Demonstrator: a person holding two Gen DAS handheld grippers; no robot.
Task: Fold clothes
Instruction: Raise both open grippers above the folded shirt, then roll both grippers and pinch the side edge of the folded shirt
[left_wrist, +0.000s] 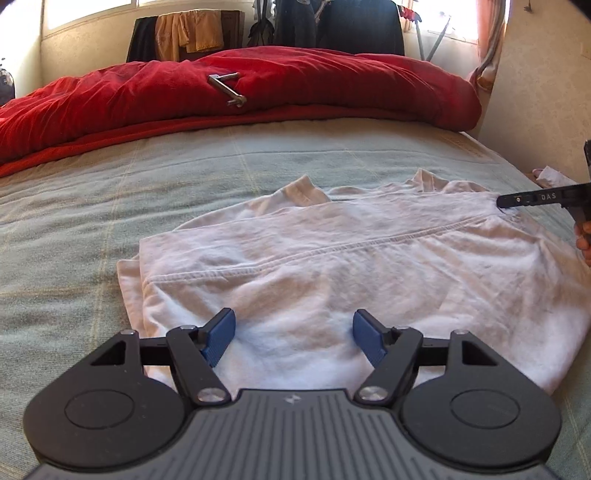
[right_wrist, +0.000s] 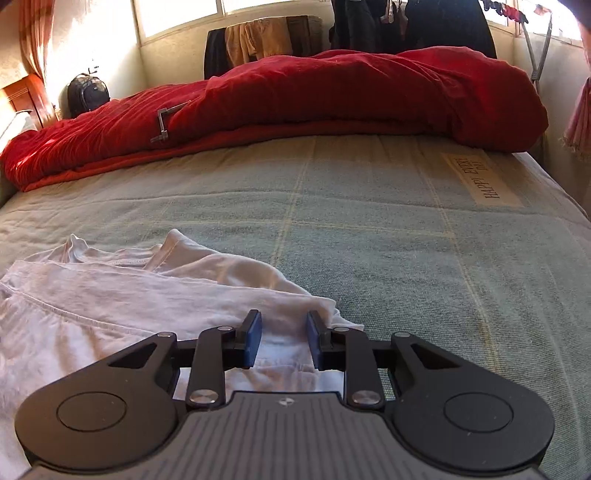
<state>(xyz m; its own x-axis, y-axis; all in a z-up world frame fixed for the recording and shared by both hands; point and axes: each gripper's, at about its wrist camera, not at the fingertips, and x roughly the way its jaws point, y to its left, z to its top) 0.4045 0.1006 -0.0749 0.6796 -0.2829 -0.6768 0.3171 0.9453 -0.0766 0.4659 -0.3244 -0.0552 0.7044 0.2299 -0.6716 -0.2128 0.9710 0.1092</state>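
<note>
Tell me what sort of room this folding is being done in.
Most likely a bedroom: a made bed with a bunched red duvet at its far side, clothes hanging below the window, and a backpack by the wall.

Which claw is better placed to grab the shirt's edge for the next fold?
Right. The right claw already straddles the white shirt's bunched corner; the left claw stands wide over flat fabric.
</note>
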